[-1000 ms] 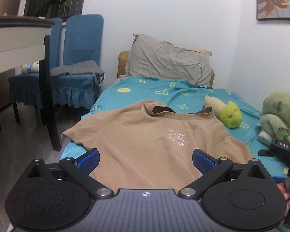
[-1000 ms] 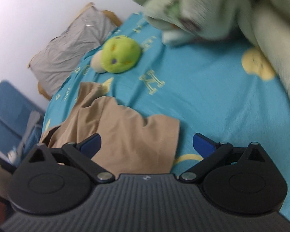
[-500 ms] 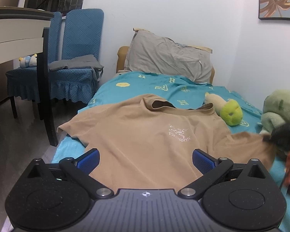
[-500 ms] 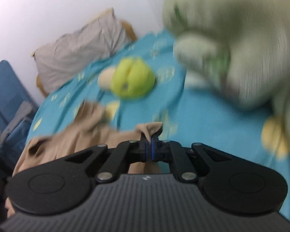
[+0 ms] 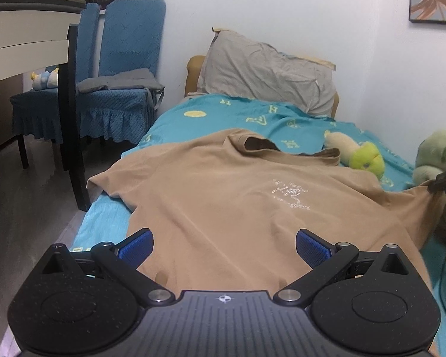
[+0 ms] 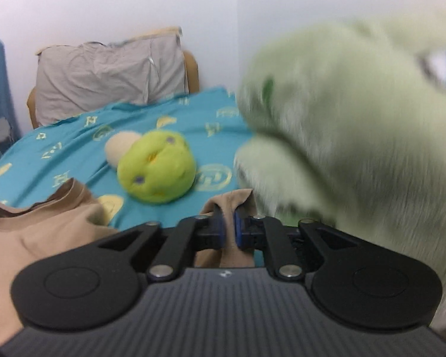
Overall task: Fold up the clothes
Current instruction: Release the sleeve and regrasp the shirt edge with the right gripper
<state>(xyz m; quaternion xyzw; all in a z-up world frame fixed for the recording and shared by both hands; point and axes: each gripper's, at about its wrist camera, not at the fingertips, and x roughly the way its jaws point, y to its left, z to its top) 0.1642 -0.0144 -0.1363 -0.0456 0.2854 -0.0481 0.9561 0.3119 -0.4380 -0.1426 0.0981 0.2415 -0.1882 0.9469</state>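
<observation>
The right gripper (image 6: 229, 227), fingers opening, pinches the tan cotton T-shirt's (image 5: 223, 196) sleeve. The left gripper (image 5: 224, 245) hovers wide open, empty, above its hem on the turquoise-sheeted bed (image 5: 193, 119).

Both tongs, left tongs (image 5: 224, 245) and right tongs (image 6: 229, 227), share one build: matte black speckled bodies with round discs, ribbed grey centre plate bearing a small white emblem, silver pivot screws, blue ridged pads (image 5: 310, 248).

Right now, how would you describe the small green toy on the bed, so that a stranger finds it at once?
Look at the bed with the turquoise sheet and the grey pillow at its head. Past the collar of the tan T-shirt lies the small plush toy. Its head is bright lime green with a cream body, unlike the bigger, pale green furry plush beside it.
</observation>
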